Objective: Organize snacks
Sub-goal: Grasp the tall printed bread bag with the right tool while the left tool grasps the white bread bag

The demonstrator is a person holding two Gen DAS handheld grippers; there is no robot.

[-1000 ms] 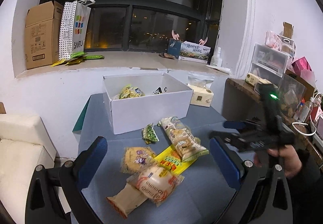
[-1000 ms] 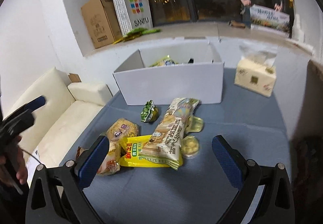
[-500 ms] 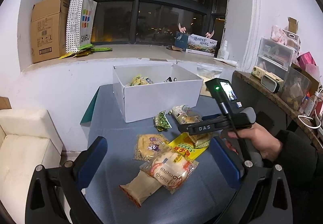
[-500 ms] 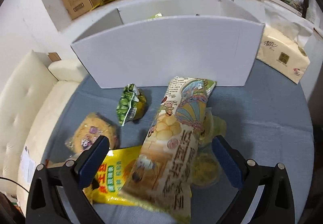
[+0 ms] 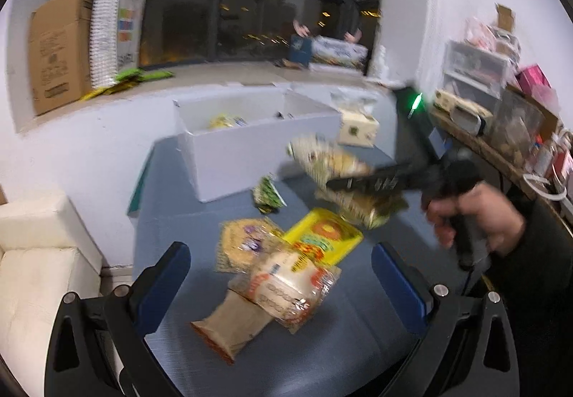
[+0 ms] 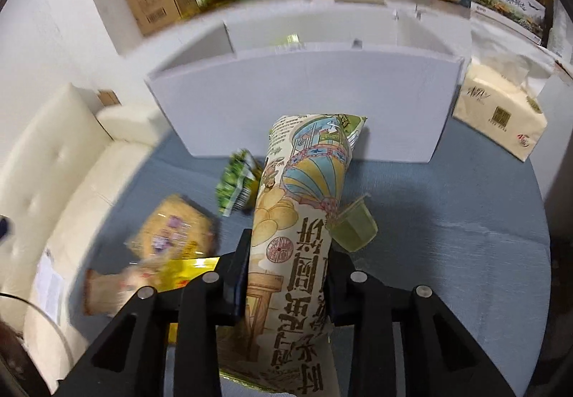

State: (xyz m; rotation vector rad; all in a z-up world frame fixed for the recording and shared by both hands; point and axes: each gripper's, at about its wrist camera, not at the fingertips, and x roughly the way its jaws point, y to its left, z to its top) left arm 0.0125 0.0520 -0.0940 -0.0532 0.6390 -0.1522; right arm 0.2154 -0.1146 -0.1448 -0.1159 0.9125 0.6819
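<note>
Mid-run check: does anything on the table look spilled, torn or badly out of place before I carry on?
Nothing spilled or torn that I can see. The loose snacks lie overlapped: the clear-wrapped pack lies across the yellow packet. The right gripper is closing on the long illustrated bag. The white box stands upright.

Near-right part of the table [image 5: 358,343] is bare, clear approach there; bare strip too along the right edge in front of the tissue pack [image 6: 501,121]. Far edge blocked by the white box [image 6: 304,103], open on top. Middle cluttered: yellow packet [image 5: 322,236], round cracker bag [image 5: 243,243], green pouch [image 6: 236,182], jelly cup [image 6: 354,228]. Sofa [image 5: 35,271] beyond the left edge.
</note>
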